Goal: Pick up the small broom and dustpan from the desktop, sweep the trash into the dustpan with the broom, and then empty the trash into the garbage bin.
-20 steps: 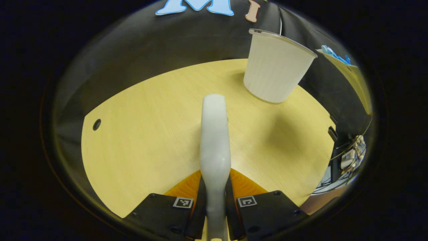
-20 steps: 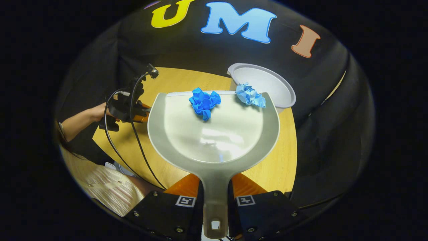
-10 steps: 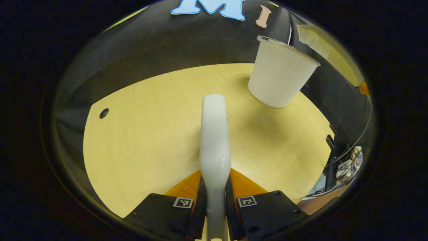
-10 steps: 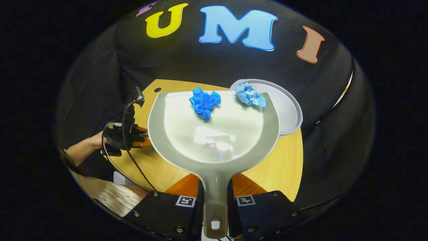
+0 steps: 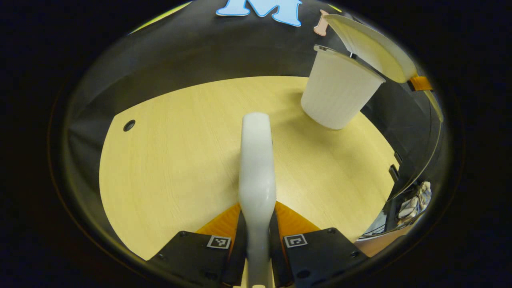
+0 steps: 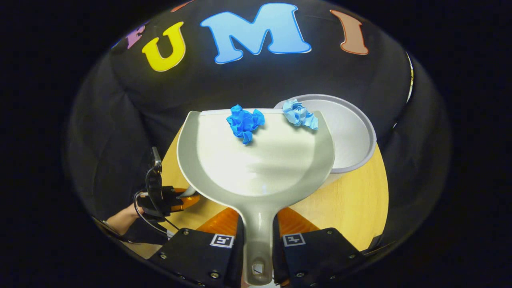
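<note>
The right tongs clamped the dustpan handle, its lip over the garbage bin rim. The left tongs gripped the broom above the bench. Risk: the dark wad near the lip's middle could fall outside the bin when tipped.

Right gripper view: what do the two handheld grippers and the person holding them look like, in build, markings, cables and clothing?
The right gripper has two black, screw-fastened finger blocks, each with a small square black-and-white marker, over an orange body. The left gripper has the same black blocks, markers and orange body. Seen farther off in the right gripper view, it is black and orange with looping black cables. The person's dark sleeve shows below it.
</note>
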`<state>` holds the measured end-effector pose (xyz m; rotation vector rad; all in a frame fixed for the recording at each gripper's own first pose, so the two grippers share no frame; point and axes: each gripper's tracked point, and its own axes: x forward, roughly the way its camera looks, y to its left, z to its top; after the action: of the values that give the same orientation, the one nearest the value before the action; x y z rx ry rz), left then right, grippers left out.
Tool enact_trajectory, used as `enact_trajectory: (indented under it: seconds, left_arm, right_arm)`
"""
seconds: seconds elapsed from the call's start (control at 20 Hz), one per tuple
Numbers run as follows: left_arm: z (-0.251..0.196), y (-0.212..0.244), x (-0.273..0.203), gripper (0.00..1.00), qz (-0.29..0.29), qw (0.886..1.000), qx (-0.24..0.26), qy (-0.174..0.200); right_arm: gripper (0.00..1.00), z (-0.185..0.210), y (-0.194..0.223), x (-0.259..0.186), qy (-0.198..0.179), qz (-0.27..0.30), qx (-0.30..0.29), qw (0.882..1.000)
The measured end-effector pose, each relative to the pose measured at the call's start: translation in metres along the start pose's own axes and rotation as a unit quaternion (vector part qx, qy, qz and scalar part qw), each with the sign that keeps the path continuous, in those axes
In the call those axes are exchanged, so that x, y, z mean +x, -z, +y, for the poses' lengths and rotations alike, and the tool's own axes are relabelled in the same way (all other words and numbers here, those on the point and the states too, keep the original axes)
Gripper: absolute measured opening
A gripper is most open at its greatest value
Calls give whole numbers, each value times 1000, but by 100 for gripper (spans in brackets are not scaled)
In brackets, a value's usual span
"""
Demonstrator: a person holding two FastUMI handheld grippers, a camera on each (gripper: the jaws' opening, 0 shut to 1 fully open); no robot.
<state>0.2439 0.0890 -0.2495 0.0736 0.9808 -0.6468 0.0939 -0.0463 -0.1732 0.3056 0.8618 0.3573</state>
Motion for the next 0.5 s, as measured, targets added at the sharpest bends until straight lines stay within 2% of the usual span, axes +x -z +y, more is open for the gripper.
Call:
enact_trajectory:
  seconds: [0.05, 0.1, 0.2, 0.35, 0.5]
  left_arm:
    - [0, 0, -2, 36, -2, 1000, -1, 0]
    - [0, 1, -3, 36, -3, 1000, -1, -1]
    - [0, 1, -4, 36, -4, 1000, -5, -2]
    - [1, 4, -5, 36, -2, 1000, -4, -7]
    - [-1, 8, -5, 36, 2, 1000, -7, -9]
  right_arm:
    - [27, 0, -6, 1, -13, -5, 22, 1000]
    - [30, 1, -13, 4, -28, -10, 47, 998]
    - [29, 3, -24, 10, -52, -21, 90, 994]
    - [29, -1, -34, 15, -63, -35, 121, 990]
    - [29, 5, -45, 12, -104, -55, 183, 976]
